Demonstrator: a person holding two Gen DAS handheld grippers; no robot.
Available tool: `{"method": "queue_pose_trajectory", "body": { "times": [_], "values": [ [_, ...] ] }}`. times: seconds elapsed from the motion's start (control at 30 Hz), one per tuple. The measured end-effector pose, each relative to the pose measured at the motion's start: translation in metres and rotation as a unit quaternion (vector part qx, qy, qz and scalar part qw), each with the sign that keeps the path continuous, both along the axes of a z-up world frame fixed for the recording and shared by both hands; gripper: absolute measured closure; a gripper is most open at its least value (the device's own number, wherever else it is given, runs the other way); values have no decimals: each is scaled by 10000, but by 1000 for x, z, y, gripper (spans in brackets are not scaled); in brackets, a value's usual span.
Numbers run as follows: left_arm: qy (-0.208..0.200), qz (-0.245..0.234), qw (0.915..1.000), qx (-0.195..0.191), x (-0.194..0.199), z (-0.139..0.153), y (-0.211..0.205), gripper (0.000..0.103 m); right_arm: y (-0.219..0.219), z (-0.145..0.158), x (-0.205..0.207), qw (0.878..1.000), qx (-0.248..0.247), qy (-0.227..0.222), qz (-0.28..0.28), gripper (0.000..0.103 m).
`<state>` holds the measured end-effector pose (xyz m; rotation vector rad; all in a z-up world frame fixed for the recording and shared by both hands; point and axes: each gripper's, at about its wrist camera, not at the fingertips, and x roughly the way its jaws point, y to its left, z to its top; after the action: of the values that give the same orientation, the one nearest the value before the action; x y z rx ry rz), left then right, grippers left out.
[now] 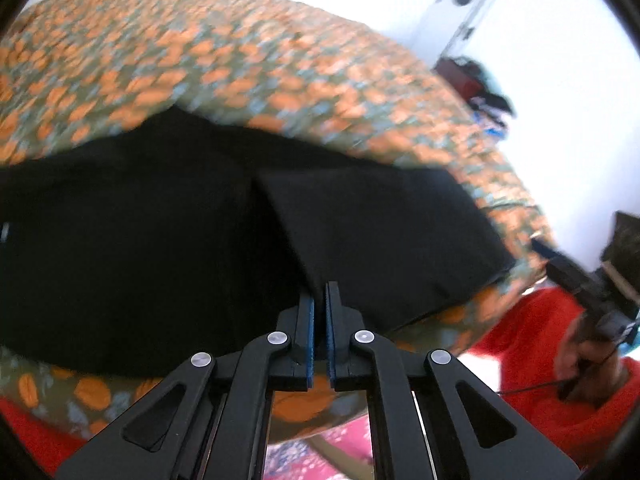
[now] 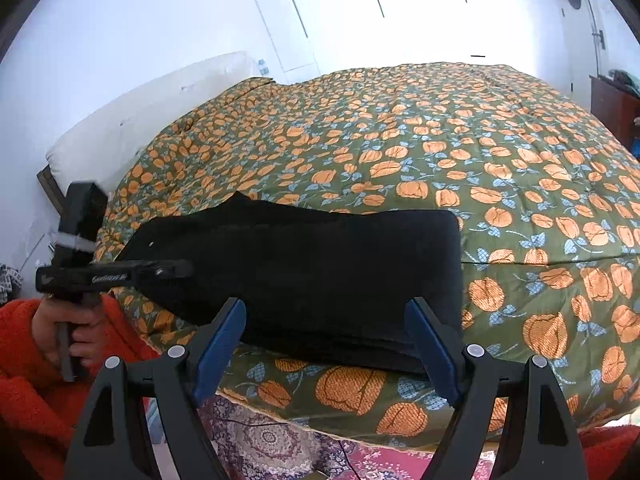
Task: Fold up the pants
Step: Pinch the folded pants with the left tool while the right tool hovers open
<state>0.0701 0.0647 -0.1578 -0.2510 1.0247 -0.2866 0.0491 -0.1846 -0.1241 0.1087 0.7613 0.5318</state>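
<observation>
Black pants (image 1: pixel 160 240) lie folded in a long band across the near edge of a bed. My left gripper (image 1: pixel 320 290) points down at their near hem, its blue pads close together and pinching the cloth edge. The right wrist view shows the same left gripper (image 2: pixel 186 268) from the side, its tip at the left end of the pants (image 2: pixel 320 260). My right gripper (image 2: pixel 326 304) hovers open just in front of the pants' near edge, with nothing between its fingers (image 2: pixel 224 332). At the right edge of the left wrist view a hand holds the right gripper (image 1: pixel 540 246) off the cloth.
A green bedspread (image 2: pixel 440 140) with orange flowers covers the whole bed. A white headboard (image 2: pixel 140 120) stands at the left and a dark cabinet (image 2: pixel 612 104) at the right. A patterned rug (image 2: pixel 280 448) lies below the bed's edge. Red sleeves (image 2: pixel 24 360) frame the near side.
</observation>
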Motion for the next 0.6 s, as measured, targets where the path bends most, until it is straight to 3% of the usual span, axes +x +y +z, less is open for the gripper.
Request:
{"method": "queue_pose_trajectory", "body": {
  "times": [0.1, 0.2, 0.27, 0.3, 0.33, 0.47, 0.57, 0.6],
  "values": [
    [298, 136, 9994, -72, 9, -24, 3, 99, 0, -6, 6, 9999, 29, 147, -26, 21],
    [56, 128, 9999, -81, 5, -9, 1, 92, 2, -7, 8, 9997, 65, 219, -26, 21],
    [-186, 201, 9996, -28, -2, 2, 3, 71, 4, -5, 5, 9999, 13, 140, 24, 21],
    [-333, 324, 9989, -14, -5, 7, 8, 51, 4, -4, 4, 9999, -5, 110, 40, 21],
    [-389, 401, 9984, -13, -5, 8, 11, 40, 4, -4, 3, 10000, -17, 89, 41, 21],
    [-11, 382, 9992, -98, 16, -9, 13, 39, -1, -6, 6, 9998, 64, 164, -62, 21],
    [305, 143, 9993, 166, 29, -25, -4, 48, -6, -7, 7, 9996, 144, 214, -152, 21],
    [302, 53, 9991, 289, 31, -26, -11, 64, -8, -7, 7, 9995, 166, 211, -181, 21]
  ]
}}
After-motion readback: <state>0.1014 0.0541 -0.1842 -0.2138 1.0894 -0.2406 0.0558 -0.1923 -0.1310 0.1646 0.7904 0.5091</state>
